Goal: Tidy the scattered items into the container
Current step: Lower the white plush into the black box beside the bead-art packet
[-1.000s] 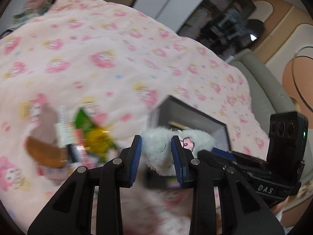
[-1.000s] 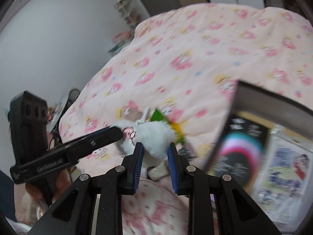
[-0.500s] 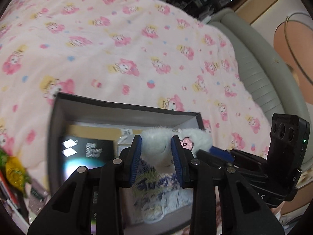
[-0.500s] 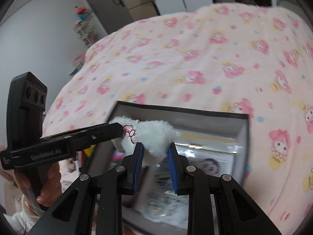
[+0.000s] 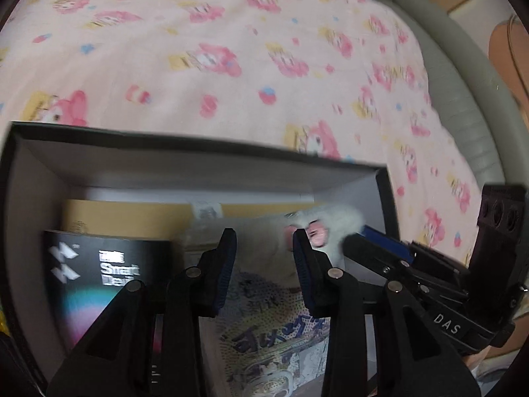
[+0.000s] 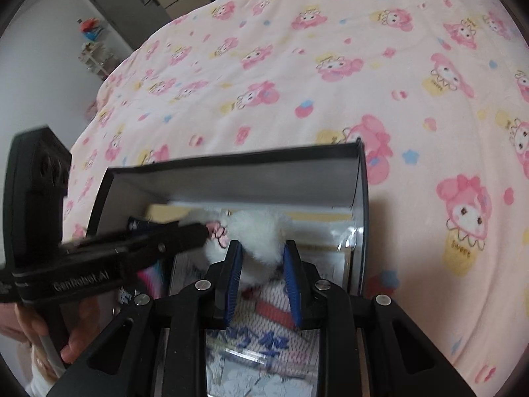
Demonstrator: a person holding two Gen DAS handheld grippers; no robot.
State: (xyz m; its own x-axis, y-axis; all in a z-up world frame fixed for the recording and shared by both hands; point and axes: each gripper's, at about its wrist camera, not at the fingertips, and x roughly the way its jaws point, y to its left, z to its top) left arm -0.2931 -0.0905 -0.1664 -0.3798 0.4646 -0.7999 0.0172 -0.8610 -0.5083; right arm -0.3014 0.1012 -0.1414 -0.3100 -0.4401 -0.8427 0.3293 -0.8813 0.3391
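Motion blur smears the white plush toy (image 5: 325, 228) beyond recognition.

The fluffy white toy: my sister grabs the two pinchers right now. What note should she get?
Left gripper: shut on the white plush toy, over the black box.
Right gripper: shut on the same toy.
The box sits on the pink blanket, with a black booklet and a comic packet inside.
Done: the toy is above the box.
Left: lower it, open both grippers, then look for other loose items; none are in view here.
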